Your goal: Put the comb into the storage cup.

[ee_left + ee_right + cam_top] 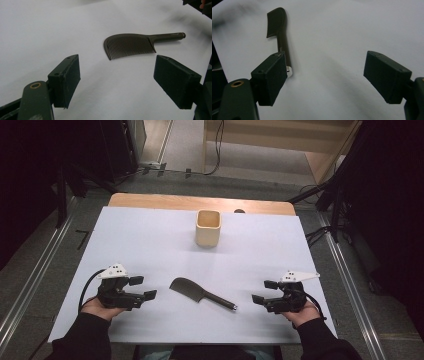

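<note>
A dark comb (200,293) with a long handle lies flat on the white table cover, between the two hands. In the left gripper view the comb (135,45) lies ahead of the jaws, teeth toward me, handle to the right. Its handle end (284,52) reaches the left jaw in the right gripper view. A tan square cup (208,227) stands upright farther back at centre. My left gripper (142,288) rests low at the left, open and empty. At the right my right gripper (264,291) is open and empty too, pointing toward the comb's handle.
The white cover (150,245) spreads over a wooden table whose far edge (200,202) shows behind the cup. Dark stands and cables (320,235) flank the table on a grey floor.
</note>
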Tool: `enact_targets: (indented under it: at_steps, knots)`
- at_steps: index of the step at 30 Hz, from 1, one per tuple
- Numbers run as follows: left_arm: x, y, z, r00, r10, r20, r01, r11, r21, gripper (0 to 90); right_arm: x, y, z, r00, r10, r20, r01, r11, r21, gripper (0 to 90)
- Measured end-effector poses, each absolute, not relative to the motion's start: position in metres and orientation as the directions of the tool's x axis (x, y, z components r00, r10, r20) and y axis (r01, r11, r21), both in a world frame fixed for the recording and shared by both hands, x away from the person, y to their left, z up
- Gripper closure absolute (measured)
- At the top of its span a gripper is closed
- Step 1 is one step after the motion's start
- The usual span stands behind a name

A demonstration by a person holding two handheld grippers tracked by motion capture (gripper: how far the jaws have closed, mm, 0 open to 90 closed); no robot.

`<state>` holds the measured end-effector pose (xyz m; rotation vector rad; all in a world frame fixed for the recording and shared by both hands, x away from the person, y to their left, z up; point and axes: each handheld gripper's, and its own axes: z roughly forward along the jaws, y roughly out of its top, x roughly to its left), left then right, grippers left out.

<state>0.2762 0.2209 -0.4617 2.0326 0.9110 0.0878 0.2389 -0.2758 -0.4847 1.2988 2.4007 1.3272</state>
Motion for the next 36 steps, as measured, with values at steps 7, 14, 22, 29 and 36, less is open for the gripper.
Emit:
enact_targets:
  at_steps: [7,14,22,29,36]
  knots:
    - [0.2763,0.2210,-0.4618,0.727,0.633,-0.267,0.572,-0.342,0.746,22.0,0.2382,-0.2749,-0.4845,-0.634,0.717,0.289,0.628,0.260,0.733,17.0]
    - [0.2766,0.2209,-0.4620,0.726,0.633,-0.270,0.573,-0.339,0.746,22.0,0.2380,-0.2749,-0.4846,-0.633,0.717,0.291,0.630,0.259,0.732,17.0]
    - [0.2762,0.2209,-0.4617,0.728,0.634,-0.261,0.569,-0.346,0.746,22.0,0.2382,-0.2747,-0.4846,-0.636,0.715,0.291,0.629,0.261,0.732,17.0]
    - [0.2765,0.2209,-0.4617,0.728,0.633,-0.265,0.570,-0.343,0.747,22.0,0.2413,-0.2740,-0.4832,-0.649,0.704,0.289,0.619,0.268,0.738,17.0]
    - [0.2768,0.2207,-0.4619,0.727,0.632,-0.267,0.571,-0.340,0.747,22.0,0.2466,-0.2716,-0.4848,-0.651,0.706,0.280,0.619,0.280,0.734,17.0]
